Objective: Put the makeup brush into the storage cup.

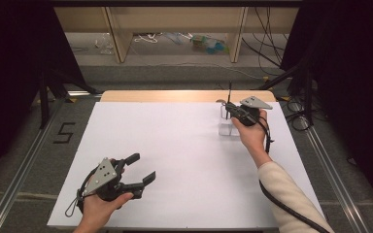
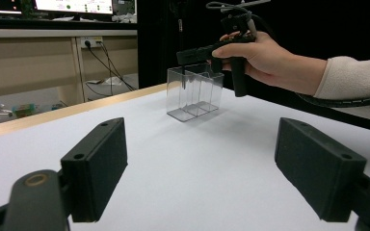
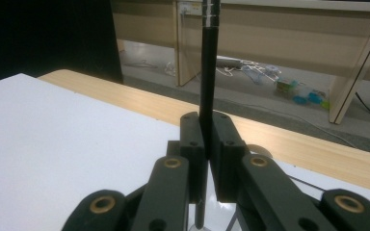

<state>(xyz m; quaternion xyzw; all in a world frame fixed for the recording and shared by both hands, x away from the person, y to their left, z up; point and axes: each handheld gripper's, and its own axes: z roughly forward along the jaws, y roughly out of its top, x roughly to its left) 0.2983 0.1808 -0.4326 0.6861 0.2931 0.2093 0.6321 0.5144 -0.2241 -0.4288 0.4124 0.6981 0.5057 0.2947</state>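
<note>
Pen-holding was the work in hand, and the widest thing under it was the white bench [image 1: 184,160], which ran from your side out to a bare wooden strip at its far edge. Toward the far right of that bench stood a clear plastic organizer [image 2: 195,91], upright, split into narrow compartments. Your right gripper [image 1: 229,110] hung directly above the organizer, with your hand wrapped around its grip and your cream sleeve [image 1: 291,194] trailing back toward the bench's near right corner. Your left gripper [image 1: 143,169] lay near the bench's near left edge, well apart from the organizer; its fingers [image 2: 96,168] were spread wide with nothing between them, pointed across the bench toward the organizer. Your right gripper's fingers [image 3: 192,144] were clenched on a slim black pen [image 3: 207,62], which stood upright between them. Its lower end dipped toward the organizer; which compartment it met could not be told.
</note>
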